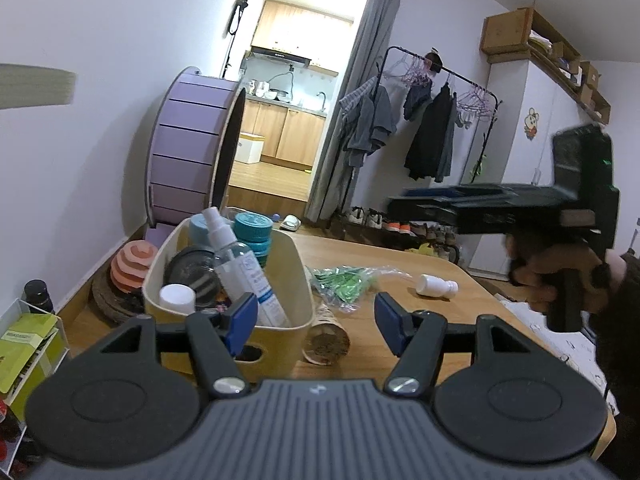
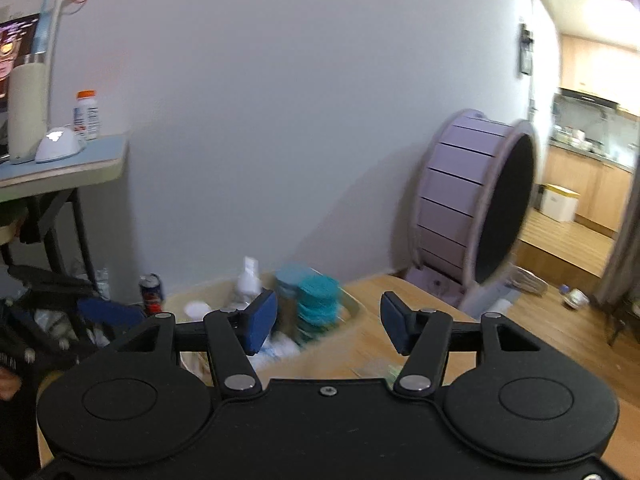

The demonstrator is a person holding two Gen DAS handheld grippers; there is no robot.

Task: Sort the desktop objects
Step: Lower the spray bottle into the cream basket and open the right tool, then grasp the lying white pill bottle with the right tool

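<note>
The left gripper (image 1: 316, 320) is hovering over the near edge of a wooden table (image 1: 400, 256), its blue pads spread wide with nothing between them. At about eleven o'clock from it a cream bin (image 1: 224, 300) is sitting on the table, already carrying a clear spray bottle (image 1: 240, 268) leaning across it, a stack of teal jars (image 1: 254, 236), a dark round lid (image 1: 192, 272) and a white cap (image 1: 177, 298). Just beside the bin at twelve o'clock a brown tube (image 1: 326, 344) is lying on its side, touching the bin wall. Beyond it, at about one o'clock, a clear bag of green packets (image 1: 344, 280) is resting flat, and farther toward two o'clock a small white bottle (image 1: 436, 285) is lying on its side, apart from the bag.

At three o'clock in the left wrist view, the right gripper (image 1: 404, 196) is passing above the table, blurred, held by a gloved hand (image 1: 556, 276). In its own view the right gripper (image 2: 328, 326) is standing wide, empty, pointing toward the bin (image 2: 352, 304), which is showing blurred at eleven o'clock. A purple wheel (image 2: 464, 200) is standing against the wall past the table at one o'clock.
</note>
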